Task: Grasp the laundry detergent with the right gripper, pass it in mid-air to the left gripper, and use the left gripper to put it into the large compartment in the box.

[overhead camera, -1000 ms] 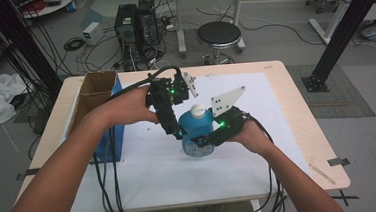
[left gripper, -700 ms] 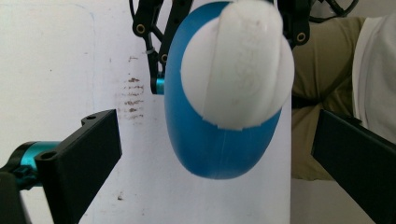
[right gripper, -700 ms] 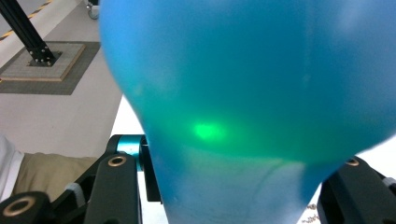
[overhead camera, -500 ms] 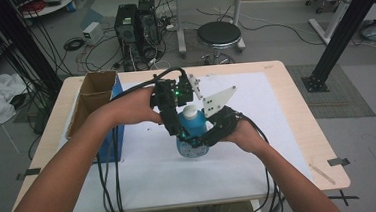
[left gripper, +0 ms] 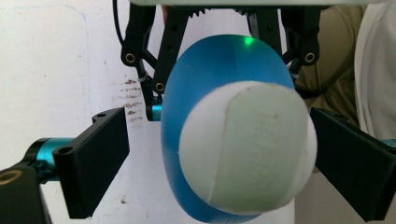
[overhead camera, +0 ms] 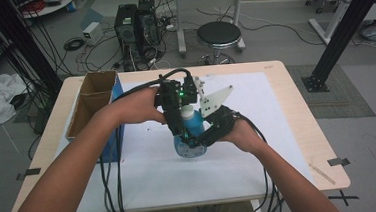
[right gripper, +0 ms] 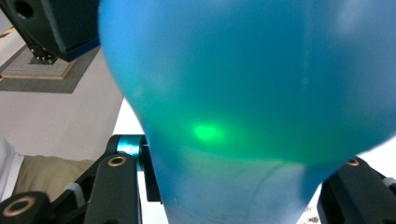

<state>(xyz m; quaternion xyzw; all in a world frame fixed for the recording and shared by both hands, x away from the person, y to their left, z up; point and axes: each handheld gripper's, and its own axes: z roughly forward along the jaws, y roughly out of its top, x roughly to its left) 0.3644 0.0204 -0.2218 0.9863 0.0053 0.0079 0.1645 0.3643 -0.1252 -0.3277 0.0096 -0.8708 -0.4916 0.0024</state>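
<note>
A blue bottle (overhead camera: 193, 125) with a white cap (left gripper: 247, 149) stands near the middle of the white mat. My right gripper (overhead camera: 198, 141) comes in from the right, shut on the bottle's lower body (right gripper: 247, 93). My left gripper (overhead camera: 184, 114) reaches down from above, and its jaws straddle the cap. Those jaws have just been closing. In the left gripper view the left finger (left gripper: 95, 158) stands clear of the cap and the right finger (left gripper: 355, 168) sits right at its edge.
An open cardboard box (overhead camera: 93, 100) with a blue side stands at the table's left edge. The white mat (overhead camera: 263, 131) covers most of the wooden tabletop. Cables trail from both grippers toward the front edge. A stool and computer towers stand on the floor beyond.
The right gripper and the bottle have shifted slightly left, under the left gripper. The left gripper has barely moved.
</note>
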